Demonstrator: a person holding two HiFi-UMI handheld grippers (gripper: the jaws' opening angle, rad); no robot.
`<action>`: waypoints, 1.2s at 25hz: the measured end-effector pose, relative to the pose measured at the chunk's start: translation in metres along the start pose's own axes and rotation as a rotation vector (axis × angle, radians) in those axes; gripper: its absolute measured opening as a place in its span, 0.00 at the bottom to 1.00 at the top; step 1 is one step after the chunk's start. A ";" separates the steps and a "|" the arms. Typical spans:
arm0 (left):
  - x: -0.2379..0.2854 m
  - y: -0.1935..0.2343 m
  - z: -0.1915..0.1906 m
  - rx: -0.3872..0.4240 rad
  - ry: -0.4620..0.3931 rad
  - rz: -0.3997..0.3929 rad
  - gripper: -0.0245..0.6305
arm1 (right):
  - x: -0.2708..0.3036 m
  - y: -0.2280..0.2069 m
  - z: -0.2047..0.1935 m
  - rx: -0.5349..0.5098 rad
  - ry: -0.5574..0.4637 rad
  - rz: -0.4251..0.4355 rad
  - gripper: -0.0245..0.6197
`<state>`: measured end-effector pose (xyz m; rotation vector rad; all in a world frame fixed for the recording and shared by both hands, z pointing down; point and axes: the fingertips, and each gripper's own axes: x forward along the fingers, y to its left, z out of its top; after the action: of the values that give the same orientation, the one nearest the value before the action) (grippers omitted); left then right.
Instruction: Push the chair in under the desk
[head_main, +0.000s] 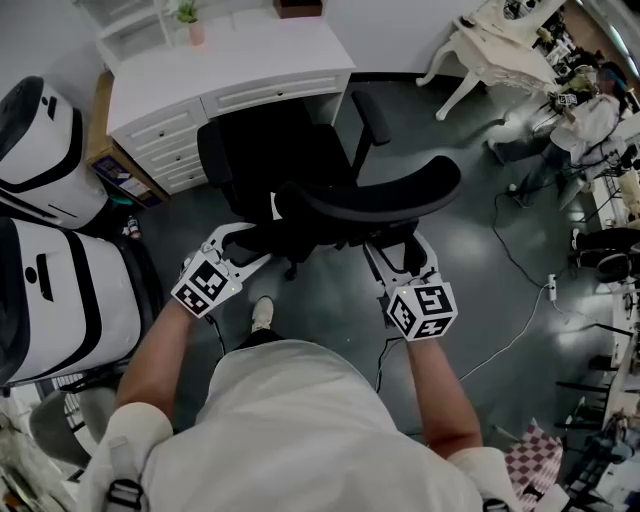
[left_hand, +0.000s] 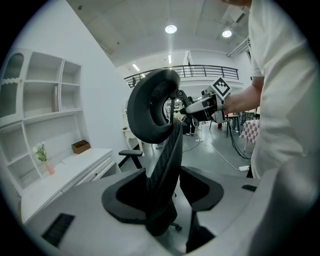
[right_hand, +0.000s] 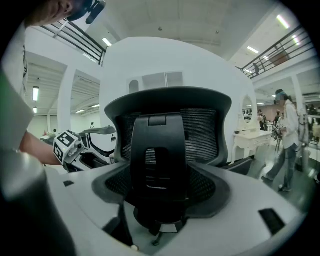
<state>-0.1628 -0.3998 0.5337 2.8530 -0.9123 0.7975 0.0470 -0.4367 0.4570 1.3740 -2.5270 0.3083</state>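
Item: black mesh office chair (head_main: 300, 165), on a grey floor, facing a white desk (head_main: 250, 65). The seat front sits at the desk's front edge, in the opening right of the drawer stack (head_main: 165, 145). Whether any of the seat lies beneath the top cannot be told. One armrest (head_main: 370, 115) stands clear of the desk's right corner, and the curved headrest (head_main: 370, 195) is on the side nearest the person. Left gripper (head_main: 258, 243): at the left side of the chair's back, jaws wide apart and not clamped. The thin edge of the backrest (left_hand: 162, 165) stands in the gap, with floor showing beside it. Right gripper (head_main: 395, 245): behind the chair, below the headrest, jaws also spread wide. The black rear spine (right_hand: 160, 165) is framed between them and nothing is pinched. On the desk: a small plant in a pink pot (head_main: 188, 20) near the back edge, and a brown box (head_main: 298, 8) at the back edge, further right. Left of the desk: two large white-and-black rounded shells (head_main: 45, 150). Beyond the desk's right corner: an ornate white table (head_main: 505, 45), a standing person (head_main: 590, 120) and a cable (head_main: 520, 265) trailing across the floor. Below the chair: one light shoe (head_main: 262, 313) of the person holding the grippers.
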 end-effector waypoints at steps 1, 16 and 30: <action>0.000 0.003 0.000 0.001 -0.001 0.000 0.36 | 0.003 0.000 0.001 0.000 0.000 0.000 0.54; 0.001 0.044 -0.007 0.014 -0.002 -0.030 0.35 | 0.041 0.005 0.011 0.008 0.002 -0.015 0.54; 0.001 0.081 -0.011 0.026 -0.010 -0.049 0.35 | 0.073 0.008 0.022 0.017 -0.007 -0.034 0.54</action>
<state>-0.2118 -0.4650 0.5348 2.8918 -0.8360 0.7961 -0.0009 -0.4969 0.4591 1.4243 -2.5093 0.3199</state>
